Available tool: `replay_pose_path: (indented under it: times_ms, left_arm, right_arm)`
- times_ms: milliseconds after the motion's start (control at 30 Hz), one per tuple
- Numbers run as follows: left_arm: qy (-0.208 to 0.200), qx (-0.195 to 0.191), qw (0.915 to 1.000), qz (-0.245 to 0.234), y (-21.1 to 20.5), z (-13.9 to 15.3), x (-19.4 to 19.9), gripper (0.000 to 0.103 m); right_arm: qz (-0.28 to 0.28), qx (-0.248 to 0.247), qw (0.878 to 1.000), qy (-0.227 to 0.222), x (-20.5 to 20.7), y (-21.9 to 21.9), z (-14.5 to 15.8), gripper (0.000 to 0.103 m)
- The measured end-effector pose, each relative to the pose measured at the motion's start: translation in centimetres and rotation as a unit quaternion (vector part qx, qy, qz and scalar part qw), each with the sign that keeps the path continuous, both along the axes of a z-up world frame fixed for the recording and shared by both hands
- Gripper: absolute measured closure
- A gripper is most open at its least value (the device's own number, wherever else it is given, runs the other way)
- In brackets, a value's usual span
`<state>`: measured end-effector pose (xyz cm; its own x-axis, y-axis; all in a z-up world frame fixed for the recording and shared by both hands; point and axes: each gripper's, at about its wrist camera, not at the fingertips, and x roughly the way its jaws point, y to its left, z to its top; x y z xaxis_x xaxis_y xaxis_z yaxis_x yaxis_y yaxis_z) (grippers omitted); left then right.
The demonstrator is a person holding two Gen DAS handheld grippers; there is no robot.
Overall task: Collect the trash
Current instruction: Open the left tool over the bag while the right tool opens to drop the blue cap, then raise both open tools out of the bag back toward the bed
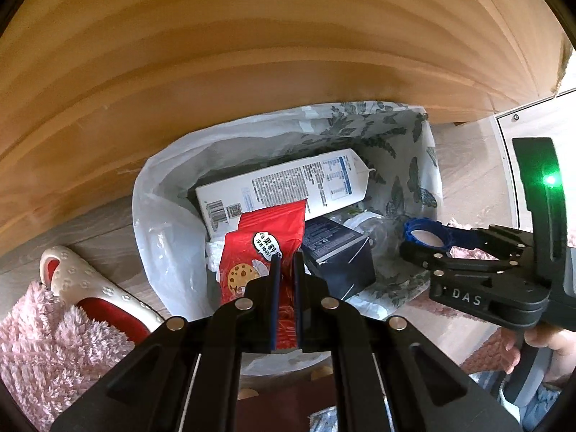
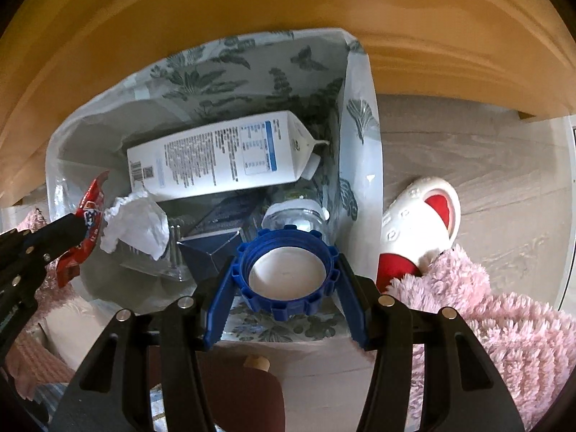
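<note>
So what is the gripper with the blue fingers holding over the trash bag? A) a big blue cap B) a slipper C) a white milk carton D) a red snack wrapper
A: in the right wrist view the right gripper has its fingers pressed on either side of the blue cap, above the trash bag.

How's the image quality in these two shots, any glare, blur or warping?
Left wrist view: strong fisheye bowing of the wooden board, a green light flaring on the right gripper, overexposed right edge. Right wrist view: same warping, milk carton text slightly soft, blue cap sharp.
</note>
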<state>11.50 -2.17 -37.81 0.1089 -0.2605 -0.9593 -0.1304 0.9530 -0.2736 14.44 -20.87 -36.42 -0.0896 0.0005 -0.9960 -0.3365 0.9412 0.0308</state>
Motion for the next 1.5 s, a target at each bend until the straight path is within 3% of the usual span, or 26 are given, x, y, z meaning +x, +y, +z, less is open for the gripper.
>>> replay_pose_path:
  times_ms: [167,300,367,600,733,833,1367,1400,1500]
  left_arm:
    - [0.001,-0.008,0.9999,0.011,0.3,0.3,0.0,0.089]
    - [-0.005,0.008,0.9997,0.021,0.8,1.0,-0.1,0.06]
    - [-0.009,0.022,0.9994,0.024,1.1,1.3,-0.2,0.052]
    - [0.0,0.045,0.9973,0.058,2.5,1.6,-0.5,0.007]
    - [0.023,0.03,0.9962,0.078,3.2,0.7,-0.6,0.008]
    - [0.03,0.032,0.9956,0.083,3.4,0.5,-0.7,0.008]
    - [0.024,0.04,0.9958,0.078,3.3,0.9,-0.7,0.008]
    - [0.023,0.04,0.9959,0.078,3.3,0.9,-0.8,0.008]
    - [0.016,0.045,0.9961,0.074,3.1,1.2,-0.8,0.008]
  right_arm:
    - [-0.012,-0.005,1.0,0.014,0.2,-0.4,-0.3,0.046]
    - [-0.019,0.0,1.0,0.008,0.3,-0.5,0.0,0.039]
    - [-0.026,0.004,1.0,0.002,0.5,-0.8,0.3,0.037]
    - [-0.031,0.011,0.999,-0.012,0.7,-0.9,1.0,0.028]
    - [-0.021,0.017,0.999,-0.021,0.6,-0.6,1.5,0.017]
    - [-0.024,0.022,0.999,-0.026,0.7,-0.6,1.7,0.015]
    - [-0.029,0.034,0.996,-0.072,1.1,-0.5,3.3,0.015]
    - [-0.03,0.036,0.996,-0.078,1.1,-0.6,3.6,0.009]
    - [-0.033,0.042,0.994,-0.097,1.2,-0.7,4.3,0.008]
